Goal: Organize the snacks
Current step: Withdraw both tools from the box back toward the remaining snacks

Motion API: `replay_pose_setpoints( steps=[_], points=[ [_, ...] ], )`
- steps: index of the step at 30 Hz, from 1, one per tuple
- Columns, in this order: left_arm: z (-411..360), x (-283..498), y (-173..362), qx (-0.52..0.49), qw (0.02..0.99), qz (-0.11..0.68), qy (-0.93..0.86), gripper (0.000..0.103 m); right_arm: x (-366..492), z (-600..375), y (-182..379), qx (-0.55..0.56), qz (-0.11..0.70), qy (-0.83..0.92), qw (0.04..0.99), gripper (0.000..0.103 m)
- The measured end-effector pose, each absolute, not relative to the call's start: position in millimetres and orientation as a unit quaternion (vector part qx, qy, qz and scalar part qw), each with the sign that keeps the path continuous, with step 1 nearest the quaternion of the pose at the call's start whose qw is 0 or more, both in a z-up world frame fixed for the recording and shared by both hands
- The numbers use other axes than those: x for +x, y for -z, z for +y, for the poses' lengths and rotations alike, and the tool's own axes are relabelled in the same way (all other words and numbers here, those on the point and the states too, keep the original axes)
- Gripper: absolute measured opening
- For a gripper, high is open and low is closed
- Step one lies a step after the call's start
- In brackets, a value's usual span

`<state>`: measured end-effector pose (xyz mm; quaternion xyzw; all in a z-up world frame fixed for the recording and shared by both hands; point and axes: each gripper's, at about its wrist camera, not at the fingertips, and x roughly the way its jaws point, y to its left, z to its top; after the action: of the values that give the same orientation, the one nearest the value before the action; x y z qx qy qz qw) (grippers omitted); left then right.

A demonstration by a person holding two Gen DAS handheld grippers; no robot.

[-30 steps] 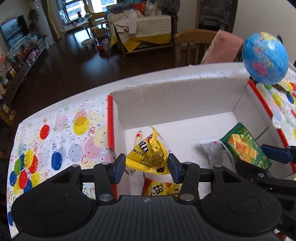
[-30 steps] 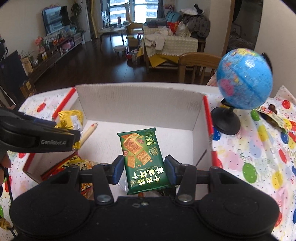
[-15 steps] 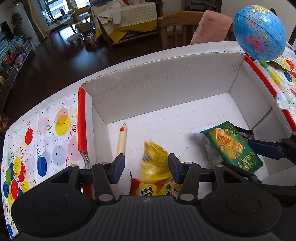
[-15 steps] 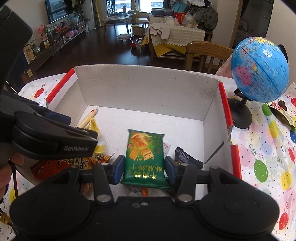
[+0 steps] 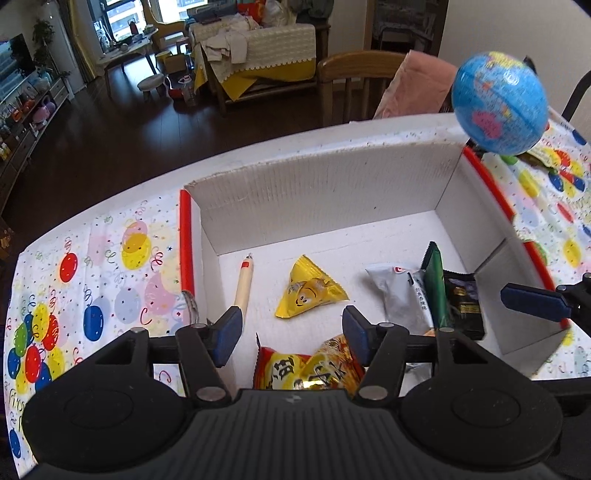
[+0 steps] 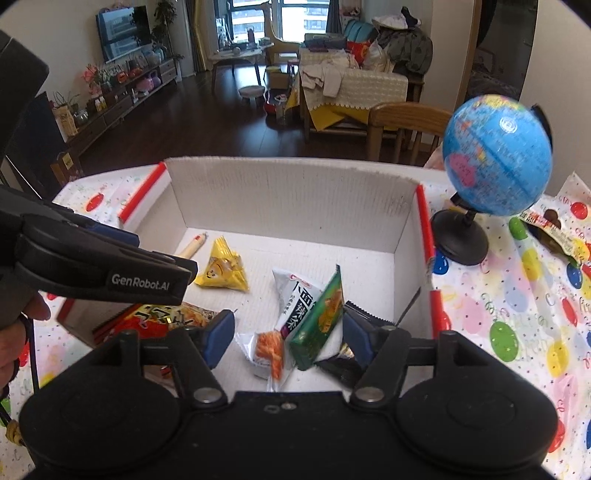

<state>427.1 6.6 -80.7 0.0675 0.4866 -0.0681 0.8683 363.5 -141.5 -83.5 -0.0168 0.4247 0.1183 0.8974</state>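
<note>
Dark wood floor (image 6: 207, 122) is seen beyond. Windows (image 6: 280, 18) are daylit. Sofa (image 6: 354, 88) is piled with clothes; TV (image 6: 123, 31) is mounted left; wooden chair (image 6: 406, 129) is placed nearby.

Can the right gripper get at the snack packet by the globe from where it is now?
Probably yes. The right gripper is over the box, jaws opening with nothing gripped. The snack packet lies on the tablecloth past the globe; only the globe's stand needs skirting.

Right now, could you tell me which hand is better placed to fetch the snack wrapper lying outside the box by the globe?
The right hand. The snack wrapper lies on the tablecloth beyond the box's right wall, beside the globe. The right tongs, opening and empty, are nearer; the left tongs are across the box.
</note>
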Motion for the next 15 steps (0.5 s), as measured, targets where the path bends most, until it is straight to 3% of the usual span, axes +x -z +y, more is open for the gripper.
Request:
replay_pose_setpoints(
  steps=[15],
  points=[
    [2,351,21,0.046,0.892,0.445,0.073,0.067,299,-171,34,0.006,0.37,-0.123,0.921,0.082]
  ],
)
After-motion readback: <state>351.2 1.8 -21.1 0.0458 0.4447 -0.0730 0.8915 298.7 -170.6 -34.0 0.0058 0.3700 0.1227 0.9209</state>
